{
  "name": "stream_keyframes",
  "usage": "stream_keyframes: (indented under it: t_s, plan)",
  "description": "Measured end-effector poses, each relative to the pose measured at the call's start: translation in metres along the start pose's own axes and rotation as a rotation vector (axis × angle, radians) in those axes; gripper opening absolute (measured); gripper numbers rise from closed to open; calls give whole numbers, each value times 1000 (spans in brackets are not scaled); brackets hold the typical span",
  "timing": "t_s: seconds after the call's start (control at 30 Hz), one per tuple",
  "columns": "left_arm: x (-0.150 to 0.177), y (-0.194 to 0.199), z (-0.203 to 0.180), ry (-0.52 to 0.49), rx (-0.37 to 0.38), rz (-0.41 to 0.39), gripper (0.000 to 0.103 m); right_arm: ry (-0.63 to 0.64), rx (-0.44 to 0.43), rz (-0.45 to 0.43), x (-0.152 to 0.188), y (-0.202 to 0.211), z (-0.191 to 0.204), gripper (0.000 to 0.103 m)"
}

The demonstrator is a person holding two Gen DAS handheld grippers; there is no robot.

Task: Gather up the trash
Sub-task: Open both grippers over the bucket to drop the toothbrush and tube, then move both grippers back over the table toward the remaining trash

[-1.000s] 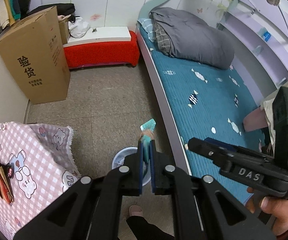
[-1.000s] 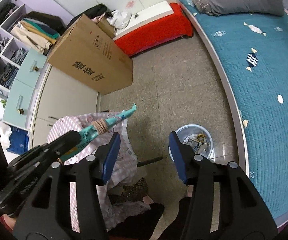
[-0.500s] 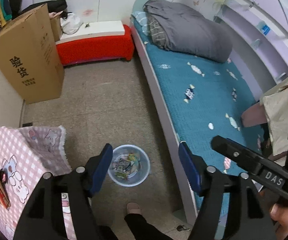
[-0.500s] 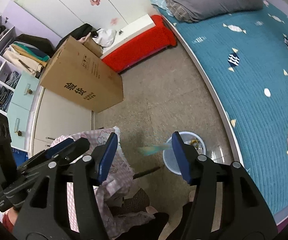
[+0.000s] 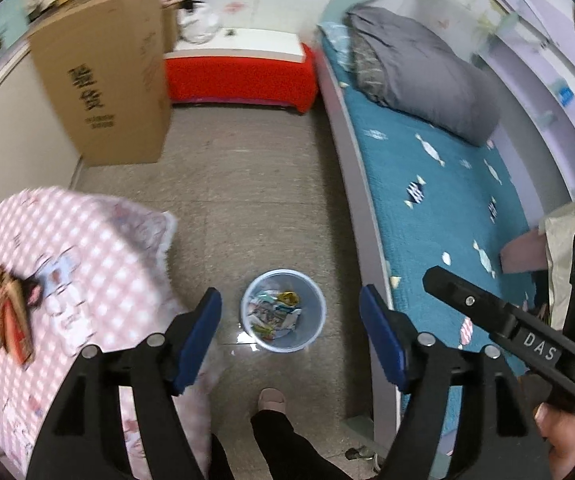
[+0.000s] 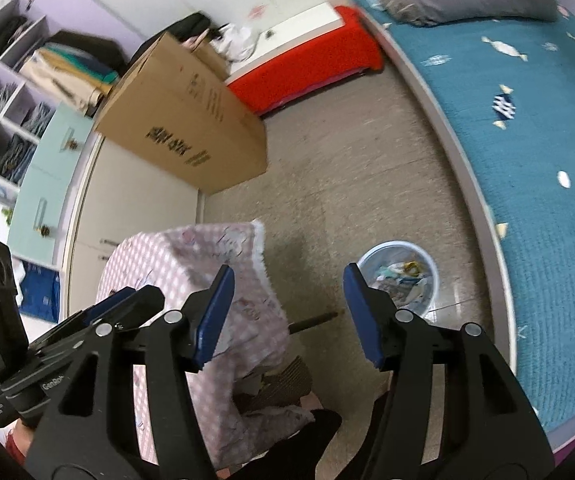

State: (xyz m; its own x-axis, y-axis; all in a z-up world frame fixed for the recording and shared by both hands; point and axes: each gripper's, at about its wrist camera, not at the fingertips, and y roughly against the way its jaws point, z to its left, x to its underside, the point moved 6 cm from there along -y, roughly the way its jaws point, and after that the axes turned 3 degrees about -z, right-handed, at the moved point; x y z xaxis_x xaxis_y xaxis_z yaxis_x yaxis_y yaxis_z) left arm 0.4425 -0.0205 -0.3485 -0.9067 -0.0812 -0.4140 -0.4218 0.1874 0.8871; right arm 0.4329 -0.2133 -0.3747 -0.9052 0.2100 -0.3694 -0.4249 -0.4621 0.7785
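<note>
Left tongs (image 5: 289, 320) now wide open, empty: teal wrapper dropped into bin (image 5: 283, 316). Right tongs (image 6: 285, 314) open, empty. More trash waits on surface (image 5: 67, 240).

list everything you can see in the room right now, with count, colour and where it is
trash bin: one, pale blue, on the floor between table and bed, wrappers inside
wrappers: several, mixed colours, in the bin
trash on table: small pile, red and brown, on the tablecloth
tablecloth: one, pink check, covering the table at left
cardboard box: one, brown, standing by the cabinet
bench: one, red with white top, against the far wall
bed: one, teal cover, at right
duvet: one, grey, at the bed's head
left gripper: open, empty, above the bin
right gripper: open, empty
</note>
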Motion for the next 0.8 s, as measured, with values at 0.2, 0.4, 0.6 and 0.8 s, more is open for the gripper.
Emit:
stream_keyframes:
  t_s: [0.2, 0.4, 0.6, 0.8]
  plan:
    - [16, 39, 96, 104, -38, -55, 70, 88, -25, 42, 33, -33, 82, 56]
    - [40, 77, 214, 215, -104, -96, 70, 173, -53, 97, 79, -76, 174, 56]
    - [75, 93, 327, 318, -179, -81, 70, 212, -65, 152, 124, -121, 245, 56]
    - [113, 86, 416, 392, -246, -11, 70, 220, -63, 184, 159, -154, 294, 63]
